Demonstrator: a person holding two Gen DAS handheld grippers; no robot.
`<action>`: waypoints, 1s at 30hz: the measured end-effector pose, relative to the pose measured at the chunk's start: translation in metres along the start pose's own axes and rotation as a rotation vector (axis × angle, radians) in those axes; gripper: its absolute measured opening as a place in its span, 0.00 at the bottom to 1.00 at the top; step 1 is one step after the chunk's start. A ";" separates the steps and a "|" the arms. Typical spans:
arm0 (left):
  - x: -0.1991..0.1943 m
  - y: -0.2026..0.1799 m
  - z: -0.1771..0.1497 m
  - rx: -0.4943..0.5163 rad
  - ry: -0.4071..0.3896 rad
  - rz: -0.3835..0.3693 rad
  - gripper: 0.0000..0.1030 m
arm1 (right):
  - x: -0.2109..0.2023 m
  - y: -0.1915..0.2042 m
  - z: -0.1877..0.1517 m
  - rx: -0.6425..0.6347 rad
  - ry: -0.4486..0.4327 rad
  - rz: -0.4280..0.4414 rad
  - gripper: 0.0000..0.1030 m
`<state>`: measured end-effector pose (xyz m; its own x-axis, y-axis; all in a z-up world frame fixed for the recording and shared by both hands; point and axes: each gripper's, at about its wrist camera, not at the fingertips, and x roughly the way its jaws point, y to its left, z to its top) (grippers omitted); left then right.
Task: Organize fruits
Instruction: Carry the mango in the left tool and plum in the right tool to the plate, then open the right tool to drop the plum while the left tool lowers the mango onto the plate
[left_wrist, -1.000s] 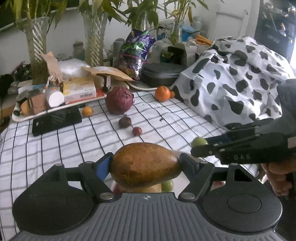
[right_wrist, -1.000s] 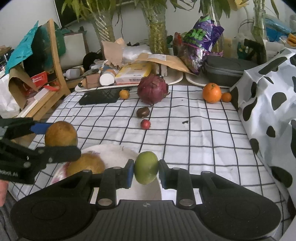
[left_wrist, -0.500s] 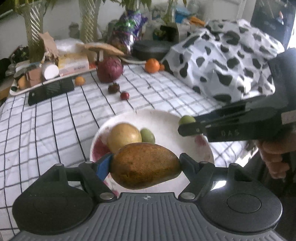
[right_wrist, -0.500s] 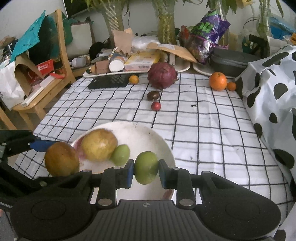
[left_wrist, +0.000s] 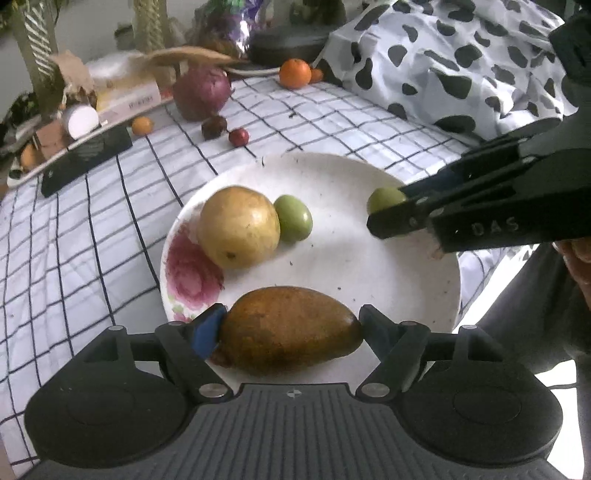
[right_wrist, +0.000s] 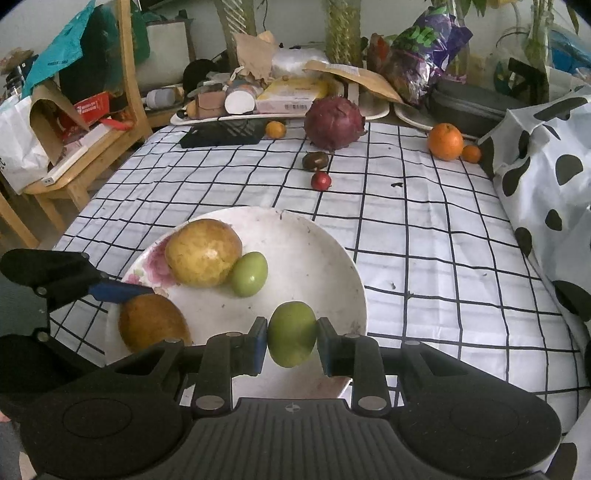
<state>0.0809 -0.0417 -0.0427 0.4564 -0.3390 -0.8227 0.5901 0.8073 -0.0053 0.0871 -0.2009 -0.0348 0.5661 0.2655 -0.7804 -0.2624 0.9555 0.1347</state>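
Note:
My left gripper (left_wrist: 291, 332) is shut on a brown mango (left_wrist: 290, 330), held just above the near rim of a white flowered plate (left_wrist: 343, 266). My right gripper (right_wrist: 291, 345) is shut on a small green fruit (right_wrist: 291, 343) above the plate's (right_wrist: 314, 243) near right side. The plate holds a yellow round fruit (left_wrist: 238, 225) and a green fruit (left_wrist: 293, 218). The right gripper also shows in the left wrist view (left_wrist: 384, 212), and the mango in the right wrist view (right_wrist: 151, 326).
On the checked cloth beyond the plate lie a purple dragon fruit (right_wrist: 334, 122), a dark small fruit (right_wrist: 315, 160), a red small fruit (right_wrist: 321, 181), two oranges (right_wrist: 445, 141) and a black phone (right_wrist: 221, 134). A cow-print bag (right_wrist: 546, 173) stands right. Clutter fills the back.
Both grippers have tilted down and come lower over the plate, each still holding its fruit. The plate and its two fruits now show fully.

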 end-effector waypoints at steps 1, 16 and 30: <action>-0.003 0.000 0.000 -0.003 -0.014 -0.005 0.75 | 0.000 0.000 0.000 0.000 0.002 0.001 0.29; -0.027 -0.001 -0.001 -0.026 -0.096 0.013 0.76 | 0.013 0.002 0.004 0.057 0.035 0.037 0.29; -0.050 0.015 -0.012 -0.150 -0.097 0.064 0.76 | -0.013 -0.001 -0.002 0.094 -0.060 -0.038 0.91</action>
<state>0.0586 -0.0068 -0.0088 0.5564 -0.3239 -0.7652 0.4554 0.8891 -0.0452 0.0786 -0.2060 -0.0257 0.6207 0.2330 -0.7486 -0.1665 0.9722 0.1646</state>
